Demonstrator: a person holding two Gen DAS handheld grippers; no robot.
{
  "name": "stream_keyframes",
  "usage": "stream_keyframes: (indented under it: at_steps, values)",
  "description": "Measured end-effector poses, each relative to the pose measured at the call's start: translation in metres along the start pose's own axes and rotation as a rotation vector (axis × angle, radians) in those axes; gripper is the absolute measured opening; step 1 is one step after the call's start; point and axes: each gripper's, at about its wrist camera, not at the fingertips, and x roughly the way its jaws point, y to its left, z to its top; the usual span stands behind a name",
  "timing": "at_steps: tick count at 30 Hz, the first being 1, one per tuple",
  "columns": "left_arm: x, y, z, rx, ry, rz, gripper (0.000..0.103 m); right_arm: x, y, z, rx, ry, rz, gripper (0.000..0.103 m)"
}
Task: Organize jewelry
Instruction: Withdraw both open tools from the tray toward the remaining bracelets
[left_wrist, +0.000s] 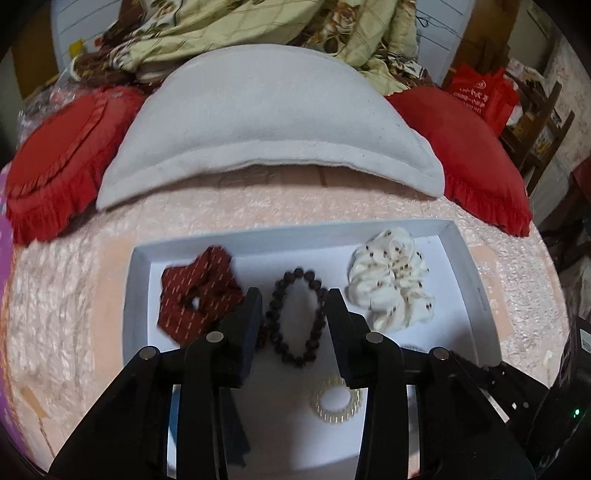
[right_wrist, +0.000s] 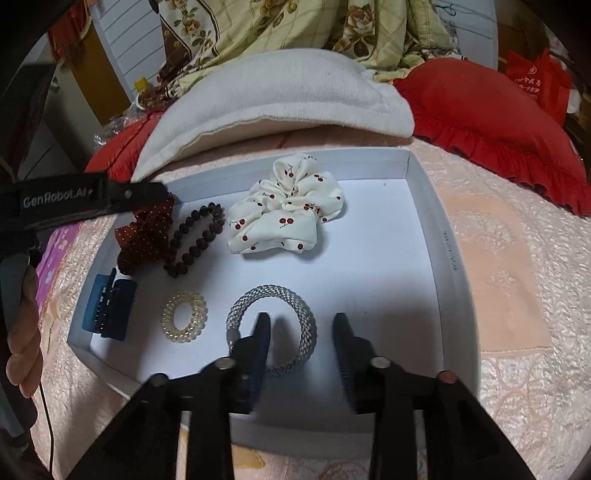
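So I'm sorting hair stuff and bracelets into this white box lid (right_wrist: 424, 206) sitting on the bed, and honestly it's looking mostly done. My left claw (left_wrist: 293, 306) is hanging wide open, straddling the dark bead bracelet (left_wrist: 297, 317) in the middle of the lid, fingers on either side and not gripping anything. The red scrunchie (left_wrist: 197, 291) is lying just left of the beads, the cherry-print scrunchie (right_wrist: 284, 210) off toward the lid's far right corner. My right claw (right_wrist: 301, 332) is open too, holding nothing, hovering at the lid's near edge with one finger over the silver mesh bracelet (right_wrist: 273, 332). The clear coil hair tie (right_wrist: 184, 316) is sitting just left of that, and the blue claw clip (right_wrist: 109, 306) is against the lid's left wall. Everything's inside already, so I'm guessing only tidying the spacing is left.
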Motion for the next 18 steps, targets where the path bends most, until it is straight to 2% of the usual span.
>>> stream_keyframes:
  at_steps: [2,5,9,12,18]
  values:
    - [-0.013,0.005,-0.013,-0.004,-0.014,0.023,0.035,-0.010,-0.001,-0.005,-0.003,-0.009,0.008,0.034]
    - [-0.037,0.006,-0.039,0.026,-0.059,0.104,0.035,-0.029,-0.005,-0.015,-0.003,-0.032,0.000,0.034]
    - [-0.076,0.008,-0.091,0.041,-0.124,0.150,0.035,-0.061,-0.012,-0.036,0.042,-0.061,0.017,0.035]
    - [-0.096,0.011,-0.125,0.003,-0.134,0.144,0.037,-0.083,-0.011,-0.058,0.068,-0.083,0.029,0.039]
    - [-0.121,0.018,-0.189,-0.121,-0.098,0.153,0.037,-0.112,-0.007,-0.116,0.104,-0.085,0.003,0.040]
